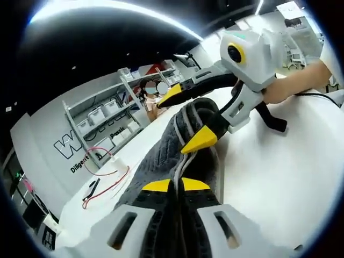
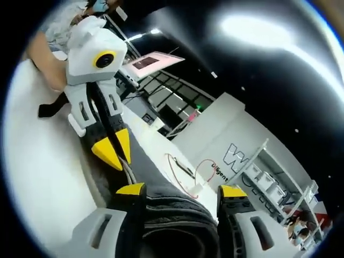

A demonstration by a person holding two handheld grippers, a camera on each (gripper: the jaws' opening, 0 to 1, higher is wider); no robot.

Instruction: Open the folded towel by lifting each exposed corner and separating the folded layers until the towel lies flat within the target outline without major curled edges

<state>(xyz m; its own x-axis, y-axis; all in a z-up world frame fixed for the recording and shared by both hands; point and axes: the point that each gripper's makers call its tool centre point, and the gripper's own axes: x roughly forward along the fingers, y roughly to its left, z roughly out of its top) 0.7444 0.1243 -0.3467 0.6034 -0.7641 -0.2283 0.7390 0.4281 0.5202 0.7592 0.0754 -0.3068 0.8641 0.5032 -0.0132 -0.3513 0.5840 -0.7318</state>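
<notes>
1. The towel (image 1: 177,145) is dark grey with a waffle-like weave and a pale stitched edge. It's bunched into a long ridge on the white table (image 1: 279,177) — lifted between my two grippers, not lying flat.
2. Left gripper (image 1: 176,185): in the left gripper view its two yellow-tipped jaws are pressed nearly together, with the towel's edge pinched in the thin gap. So it's clamped on cloth.
3. Right gripper (image 2: 180,191): in the right gripper view the jaws stand fairly far apart with a thick roll of towel bulging between them. The fabric touches both inner faces, so I read it as gripping that bundle.
4. Each gripper shows up in the other's view too, a white plastic body with black fingers and wedge-shaped yellow tips, both sitting on the towel.
5. A person's bare forearm (image 1: 301,80) reaches in behind the right gripper.
6. On the table past the towel there's one thin red cable (image 1: 107,177) in loops, with a small white box (image 1: 119,163) on it.
7. Background: one metal shelf (image 1: 102,118) with a few pale bins, a grey wall with big lettering, and one person (image 1: 153,102) standing by the shelf.
</notes>
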